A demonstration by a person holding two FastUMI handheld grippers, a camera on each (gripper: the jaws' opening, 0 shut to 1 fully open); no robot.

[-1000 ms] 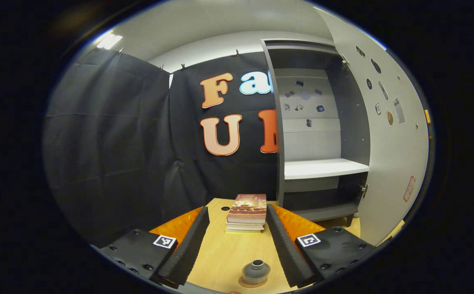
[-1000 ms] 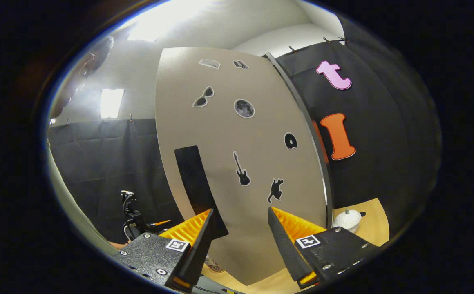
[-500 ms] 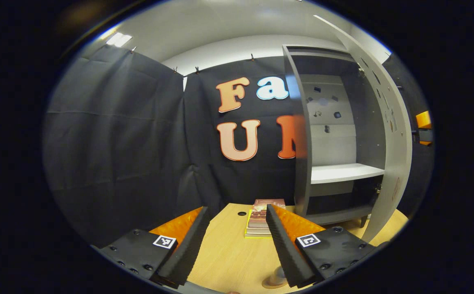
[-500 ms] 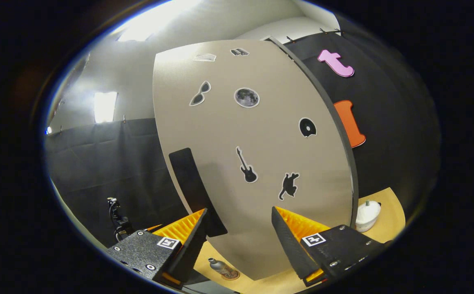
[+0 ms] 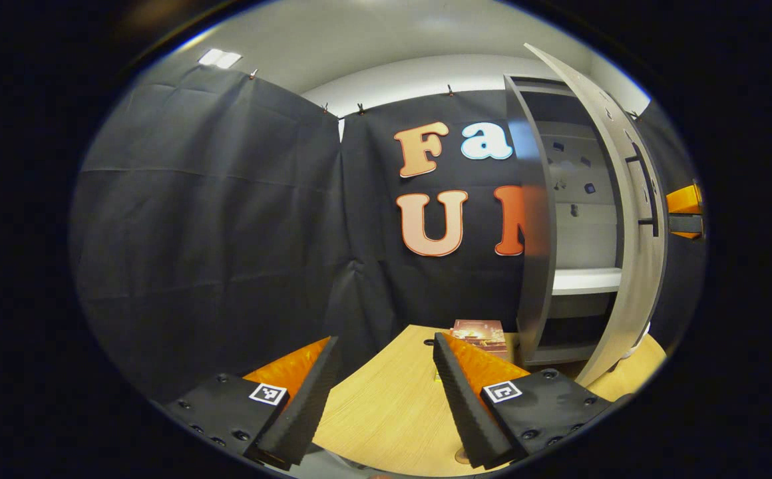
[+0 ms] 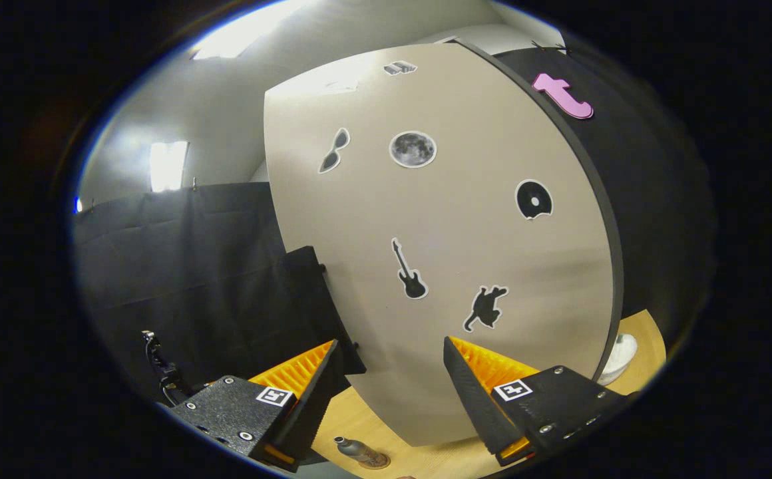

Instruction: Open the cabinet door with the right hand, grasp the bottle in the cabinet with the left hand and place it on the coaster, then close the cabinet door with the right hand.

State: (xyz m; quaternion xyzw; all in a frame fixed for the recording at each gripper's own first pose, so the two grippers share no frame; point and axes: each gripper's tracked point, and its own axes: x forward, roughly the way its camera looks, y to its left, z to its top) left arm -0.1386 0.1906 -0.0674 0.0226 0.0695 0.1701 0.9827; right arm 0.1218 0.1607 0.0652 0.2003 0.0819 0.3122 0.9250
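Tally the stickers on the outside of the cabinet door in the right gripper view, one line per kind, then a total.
Stickers on the cabinet door:
sunglasses sticker: 1
moon sticker: 1
disc sticker: 1
guitar sticker: 1
cat sticker: 1
small sticker at the top edge, too distorted to identify: 1
Total: 6

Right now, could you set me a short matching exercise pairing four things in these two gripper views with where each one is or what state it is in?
Things:
1. bottle
2. cabinet door
3. stack of books
4. left gripper

States or places:
A. partly open, bearing guitar and cat stickers
B. open, holding nothing
C. standing on the coaster on the table
D. lying on the table beside the cabinet

Pairs: 1-C, 2-A, 3-D, 4-B
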